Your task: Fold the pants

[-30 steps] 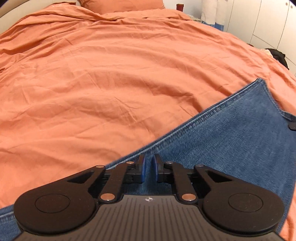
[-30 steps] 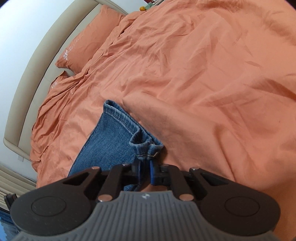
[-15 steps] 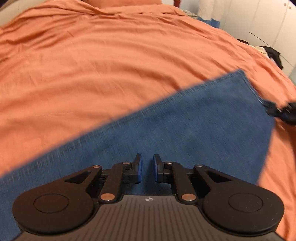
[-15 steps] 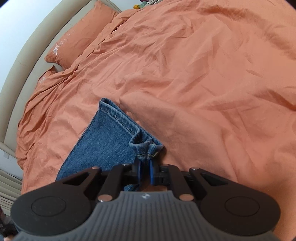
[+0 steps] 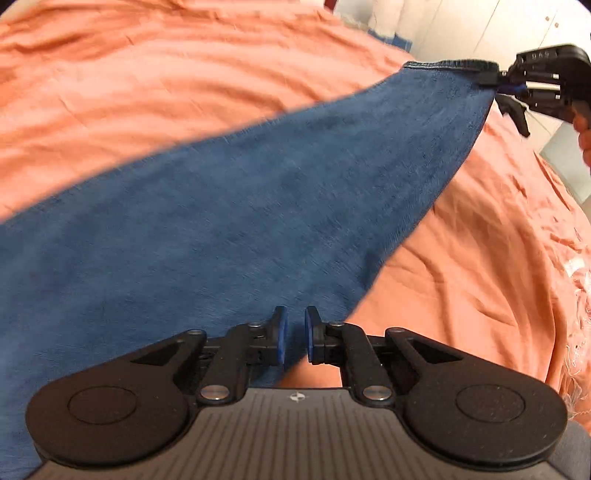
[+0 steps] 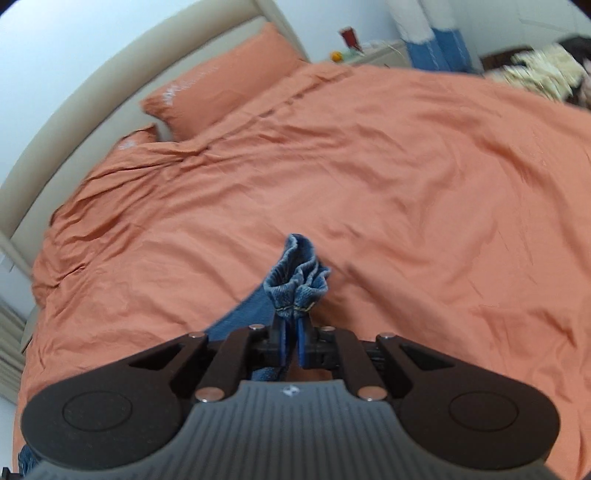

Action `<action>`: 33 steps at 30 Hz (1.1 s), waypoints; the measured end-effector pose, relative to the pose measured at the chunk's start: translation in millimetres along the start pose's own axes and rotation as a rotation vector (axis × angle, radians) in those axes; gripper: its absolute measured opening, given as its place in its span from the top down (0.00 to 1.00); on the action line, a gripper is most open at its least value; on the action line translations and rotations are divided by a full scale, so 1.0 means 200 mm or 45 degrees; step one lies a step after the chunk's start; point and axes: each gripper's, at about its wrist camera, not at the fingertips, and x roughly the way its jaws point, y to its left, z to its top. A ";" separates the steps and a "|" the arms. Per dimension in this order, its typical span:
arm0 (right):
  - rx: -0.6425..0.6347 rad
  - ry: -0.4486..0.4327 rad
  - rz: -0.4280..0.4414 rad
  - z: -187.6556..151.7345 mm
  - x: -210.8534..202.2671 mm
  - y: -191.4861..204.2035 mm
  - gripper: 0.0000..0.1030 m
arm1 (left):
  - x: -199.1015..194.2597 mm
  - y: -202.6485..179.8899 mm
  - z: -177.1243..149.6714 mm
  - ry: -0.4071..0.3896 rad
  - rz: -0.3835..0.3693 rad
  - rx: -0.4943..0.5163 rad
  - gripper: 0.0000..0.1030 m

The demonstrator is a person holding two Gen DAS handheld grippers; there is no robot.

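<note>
Blue denim pants [image 5: 229, 206] hang stretched between both grippers above the orange bed. My left gripper [image 5: 294, 334] is shut on the near edge of the pants, the cloth running between its blue pads. My right gripper [image 6: 291, 341] is shut on the bunched hem of a pant leg [image 6: 297, 273], which sticks up past the fingers. In the left wrist view the right gripper [image 5: 517, 86] shows at the upper right, holding the far hem lifted off the bed.
The orange duvet [image 6: 369, 177] covers the whole bed. Orange pillows [image 6: 225, 81] lie against a beige headboard [image 6: 85, 99]. A nightstand with small items [image 6: 354, 48] stands behind; clothes [image 6: 543, 74] lie at the far right. White cupboards [image 5: 498, 26] stand beyond the bed.
Both grippers have lifted the pants off the bed. The right gripper swung up and toward the headboard with the hem. The denim now spans the left view diagonally.
</note>
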 end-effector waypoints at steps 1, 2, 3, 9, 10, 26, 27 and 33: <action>-0.038 -0.014 0.016 0.01 -0.04 0.08 0.99 | -0.05 0.03 0.01 -0.022 0.011 -0.013 0.87; -0.090 -0.028 0.026 0.02 -0.07 0.16 0.99 | -0.10 0.07 0.02 -0.037 0.025 -0.031 0.87; -0.154 -0.044 0.031 0.03 -0.10 0.25 0.99 | -0.16 0.11 0.03 -0.055 0.045 -0.049 0.87; -0.338 -0.073 0.180 -0.08 -0.18 0.79 0.99 | -0.52 0.38 0.02 -0.158 0.184 -0.157 0.87; -0.358 -0.067 0.203 -0.11 -0.17 0.86 0.99 | -0.57 0.42 0.00 -0.174 0.205 -0.176 0.87; -0.626 0.488 0.277 -1.29 0.37 1.38 0.98 | -0.77 0.84 -0.39 -0.158 0.192 -0.430 0.86; -0.614 0.502 0.268 -1.31 0.40 1.36 0.97 | -0.75 0.84 -0.41 -0.156 0.176 -0.436 0.83; -0.497 0.585 0.321 -1.23 0.42 1.37 0.67 | -0.68 0.87 -0.38 -0.175 0.052 -0.518 0.64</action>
